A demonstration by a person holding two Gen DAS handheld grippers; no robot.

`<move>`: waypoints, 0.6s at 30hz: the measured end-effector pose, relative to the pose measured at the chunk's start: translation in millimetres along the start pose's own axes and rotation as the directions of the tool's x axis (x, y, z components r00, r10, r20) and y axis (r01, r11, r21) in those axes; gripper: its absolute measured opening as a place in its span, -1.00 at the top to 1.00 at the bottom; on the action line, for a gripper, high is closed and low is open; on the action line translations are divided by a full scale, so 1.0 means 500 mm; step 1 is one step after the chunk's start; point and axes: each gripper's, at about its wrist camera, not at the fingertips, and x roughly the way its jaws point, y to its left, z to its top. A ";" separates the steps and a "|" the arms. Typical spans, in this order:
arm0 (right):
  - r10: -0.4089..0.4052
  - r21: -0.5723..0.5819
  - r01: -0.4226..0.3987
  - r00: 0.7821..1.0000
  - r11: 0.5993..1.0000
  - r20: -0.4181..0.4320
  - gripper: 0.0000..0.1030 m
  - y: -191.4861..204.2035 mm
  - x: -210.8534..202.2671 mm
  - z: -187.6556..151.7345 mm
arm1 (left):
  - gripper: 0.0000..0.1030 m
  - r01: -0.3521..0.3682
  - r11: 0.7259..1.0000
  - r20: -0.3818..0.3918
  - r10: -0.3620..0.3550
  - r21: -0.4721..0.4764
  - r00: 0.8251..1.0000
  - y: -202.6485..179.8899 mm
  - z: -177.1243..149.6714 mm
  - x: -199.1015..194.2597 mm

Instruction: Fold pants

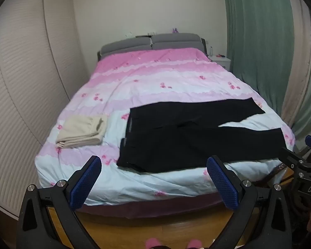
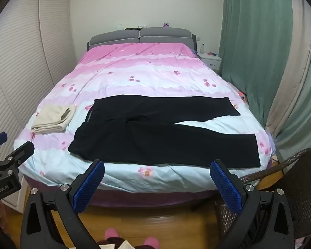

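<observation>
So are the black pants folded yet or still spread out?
Spread out: the black pants lie flat on the bed's duvet, both legs apart and full length.

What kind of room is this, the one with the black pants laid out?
Most likely a home bedroom: a bed with a grey padded headboard and a pink floral duvet, a white nightstand beside it, and green curtains along one side.

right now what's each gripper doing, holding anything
left gripper: open, holding nothing, short of the black pants
right gripper: open, holding nothing
</observation>
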 end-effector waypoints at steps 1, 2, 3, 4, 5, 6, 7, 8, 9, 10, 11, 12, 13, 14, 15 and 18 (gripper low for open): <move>0.004 0.005 -0.004 1.000 1.000 -0.008 -0.99 -0.001 0.000 0.000 | -1.00 -0.007 1.000 -0.008 0.007 0.009 1.000 -0.006 0.004 0.003; 0.002 0.004 -0.002 1.000 1.000 -0.006 -0.99 -0.001 0.000 0.000 | -1.00 -0.025 0.999 0.000 0.025 0.036 1.000 -0.024 0.005 -0.001; 0.000 0.003 0.000 1.000 1.000 -0.006 -0.99 0.000 0.000 0.001 | -1.00 -0.017 0.999 0.001 0.017 0.035 1.000 -0.030 0.006 -0.002; -0.001 0.003 0.001 1.000 1.000 -0.004 -0.99 0.000 0.000 0.002 | -1.00 0.008 1.000 0.010 -0.008 0.006 1.000 -0.013 0.003 -0.004; -0.001 0.003 0.001 1.000 1.000 -0.003 -0.99 0.000 0.000 0.003 | -1.00 0.012 1.000 0.012 -0.012 0.000 1.000 -0.010 0.007 -0.006; 0.001 0.003 -0.001 1.000 1.000 -0.002 -0.99 0.005 0.000 0.004 | -1.00 0.010 1.000 0.018 -0.010 -0.001 1.000 -0.009 0.007 -0.009; 0.006 0.003 -0.006 1.000 1.000 0.001 -0.99 0.000 -0.008 0.002 | -1.00 0.009 1.000 0.022 -0.009 -0.001 1.000 -0.009 0.009 -0.011; 0.007 0.002 -0.007 1.000 1.000 0.002 -0.99 0.000 -0.007 0.003 | -1.00 0.004 1.000 0.031 -0.004 0.003 1.000 -0.005 0.005 -0.021; 0.006 0.000 -0.006 1.000 1.000 0.006 -0.99 0.002 -0.006 0.002 | -1.00 0.003 1.000 0.033 -0.004 0.006 0.999 -0.005 0.005 -0.023; 0.005 -0.002 -0.005 1.000 1.000 0.014 -0.99 0.005 -0.008 0.000 | -1.00 0.004 1.000 0.035 -0.004 0.009 0.999 -0.006 0.005 -0.024; 0.005 -0.004 -0.005 1.000 1.000 0.018 -0.99 0.008 -0.009 0.001 | -1.00 -0.002 1.000 0.034 0.001 0.017 0.999 -0.018 0.007 -0.023; 0.006 -0.004 -0.006 1.000 1.000 0.019 -0.99 0.009 -0.009 0.001 | -1.00 0.003 1.000 0.036 -0.003 0.013 0.999 -0.015 0.007 -0.024; 0.008 -0.003 -0.008 1.000 1.000 0.023 -0.99 0.009 -0.011 0.001 | -1.00 0.008 1.000 0.036 -0.008 0.009 0.999 -0.010 0.006 -0.024; 0.013 -0.004 -0.013 1.000 1.000 0.027 -0.99 0.003 -0.013 0.000 | -1.00 0.011 1.000 0.035 -0.011 0.006 0.999 -0.008 0.005 -0.024; 0.015 -0.004 -0.015 1.000 1.000 0.027 -0.99 -0.002 -0.013 0.000 | -1.00 0.012 1.000 0.034 -0.012 0.003 0.999 -0.007 0.005 -0.024; 0.015 -0.003 -0.015 1.000 1.000 0.027 -0.99 -0.003 -0.013 0.000 | -1.00 0.012 1.000 0.035 -0.011 -0.004 0.999 -0.002 0.006 -0.028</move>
